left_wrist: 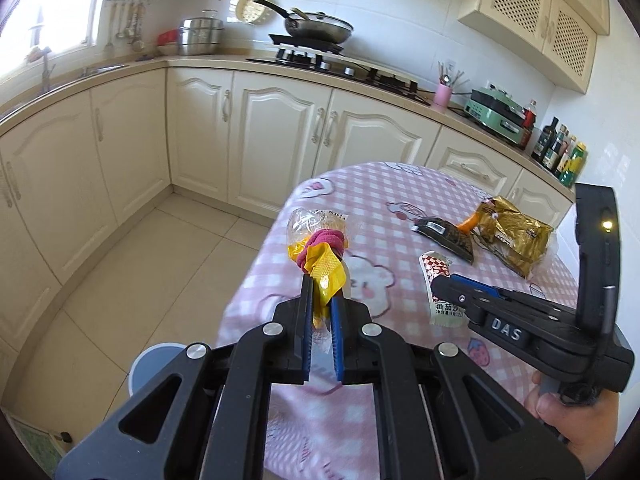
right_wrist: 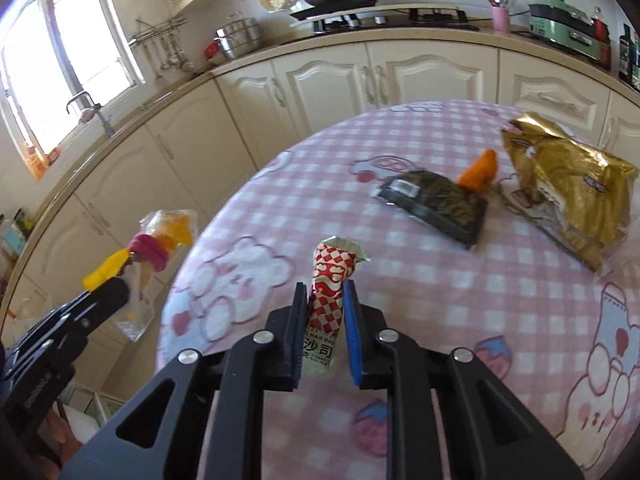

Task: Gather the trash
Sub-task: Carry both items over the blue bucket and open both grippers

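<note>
Collecting of trash is judged partly done, with two items lifted and three left on the bench (right_wrist: 400, 280).

Item one: a bundle of clear plastic wrap, yellow wrapper and a dark red band (left_wrist: 320, 256). It is pinched in the left gripper (left_wrist: 320, 312), whose fingers (left_wrist: 306, 320) are pressed nearly together on the yellow wrapper. In the left wrist view it sits at centre frame, over the bench edge; in the right wrist view it appears at middle left, out over the floor.

Item two: a red-and-white checked sauce packet (right_wrist: 328, 292). It is held between the fingers (right_wrist: 352, 328) of the right gripper (right_wrist: 325, 300), which are closed on its lower half. It stands upright at lower centre of the right wrist view, above the pink checked cloth. Whether it is fully clear of the cloth cannot be told.

Items not yet taken, all lying at the upper right of both views:
- a gold foil bag (right_wrist: 568, 192), crumpled, nearest the right edge;
- a dark flat packet (right_wrist: 436, 204), beside it;
- a small orange scrap (right_wrist: 480, 172), between the two and touching or nearly touching both.

Receptacle: a round grey-blue bin (left_wrist: 156, 364) is partly seen at the lower left of the left wrist view, on the floor beside the bench. Its contents are hidden.

Remaining, by judgement: both held items to be dropped, then the last three fetched.
</note>
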